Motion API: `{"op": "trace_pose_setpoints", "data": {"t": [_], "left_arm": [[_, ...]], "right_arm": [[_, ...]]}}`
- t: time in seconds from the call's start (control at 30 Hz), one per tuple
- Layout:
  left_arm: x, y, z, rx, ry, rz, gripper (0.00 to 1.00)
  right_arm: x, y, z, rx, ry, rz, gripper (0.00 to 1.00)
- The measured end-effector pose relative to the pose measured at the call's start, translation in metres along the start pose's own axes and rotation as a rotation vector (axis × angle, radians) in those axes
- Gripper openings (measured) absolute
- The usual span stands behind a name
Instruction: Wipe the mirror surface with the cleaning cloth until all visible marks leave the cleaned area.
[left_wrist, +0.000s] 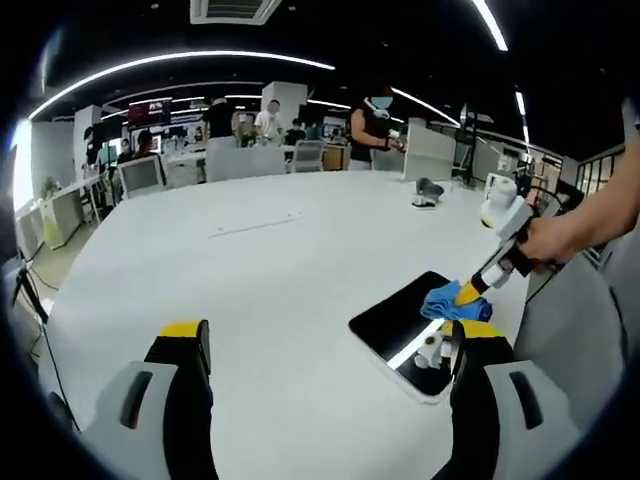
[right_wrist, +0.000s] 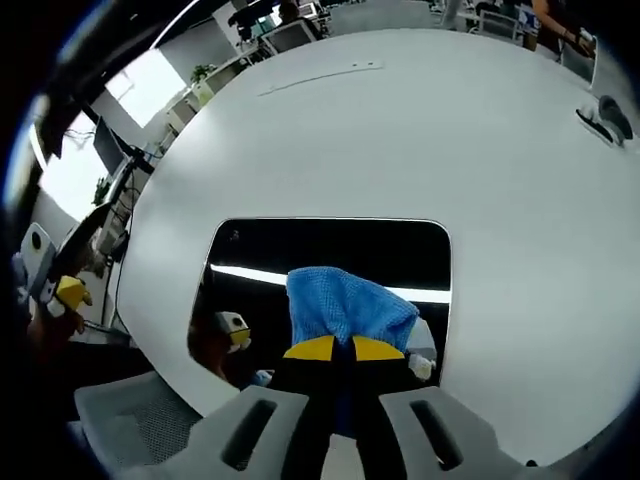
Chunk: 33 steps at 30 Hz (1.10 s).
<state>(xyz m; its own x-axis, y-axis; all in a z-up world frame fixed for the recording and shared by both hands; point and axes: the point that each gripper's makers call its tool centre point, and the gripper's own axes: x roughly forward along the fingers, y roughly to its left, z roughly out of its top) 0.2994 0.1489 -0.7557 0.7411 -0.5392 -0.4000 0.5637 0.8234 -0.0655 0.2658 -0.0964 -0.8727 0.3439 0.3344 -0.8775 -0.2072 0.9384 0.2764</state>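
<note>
Glossy mirror (right_wrist: 330, 250), cloth (right_wrist: 345, 305) (waffle-textured), matt table (right_wrist: 400, 130)

A broad white counter (left_wrist: 250, 290) carries a dark mirror (left_wrist: 400, 320) near its edge, lying flat, and a small dark object (left_wrist: 427, 192) far across.

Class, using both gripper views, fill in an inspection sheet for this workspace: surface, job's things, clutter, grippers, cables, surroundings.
Surface: white table, mostly bare.
Job's things: mirror flat on the table near its edge; blue cleaning cloth pressed on it.
Clutter: small dark object at the far side.
Grippers: right gripper shut on the cloth; left gripper open, empty.
Cables: nothing seen on the table.
Surroundings: open office, desks, chairs, people standing behind.
</note>
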Motion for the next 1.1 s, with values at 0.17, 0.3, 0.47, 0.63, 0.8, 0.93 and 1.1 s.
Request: {"op": "trace_pose_setpoints", "data": {"t": [0.17,0.3,0.47,0.63,0.8,0.93,1.1], "left_arm": [[0.003,0.003,0.003,-0.024,-0.004,0.006,0.99],[0.006,-0.003,0.001,-0.033,0.000,0.000,0.99],[0.004,-0.004,0.001,-0.012,0.004,0.001,0.99],[0.003,-0.003,-0.002,0.003,0.011,0.009,0.99],[0.001,-0.003,-0.004,-0.004,0.012,0.020,0.99],[0.003,-0.005,-0.007,0.012,0.020,0.018,0.99],[0.001,-0.002,-0.002,0.014,0.011,0.030,0.99]], "right_arm": [[-0.003,0.004,-0.011,-0.047,0.005,-0.002,0.00],[-0.006,0.004,-0.016,-0.050,0.006,0.005,0.00],[-0.008,0.005,-0.020,-0.037,0.003,0.011,0.00],[-0.011,0.007,-0.028,-0.033,0.016,0.022,0.00],[-0.012,0.009,-0.035,-0.027,0.025,0.030,0.00],[-0.013,0.010,-0.037,-0.028,0.022,0.037,0.00],[-0.014,0.010,-0.039,-0.042,0.027,0.040,0.00]]}}
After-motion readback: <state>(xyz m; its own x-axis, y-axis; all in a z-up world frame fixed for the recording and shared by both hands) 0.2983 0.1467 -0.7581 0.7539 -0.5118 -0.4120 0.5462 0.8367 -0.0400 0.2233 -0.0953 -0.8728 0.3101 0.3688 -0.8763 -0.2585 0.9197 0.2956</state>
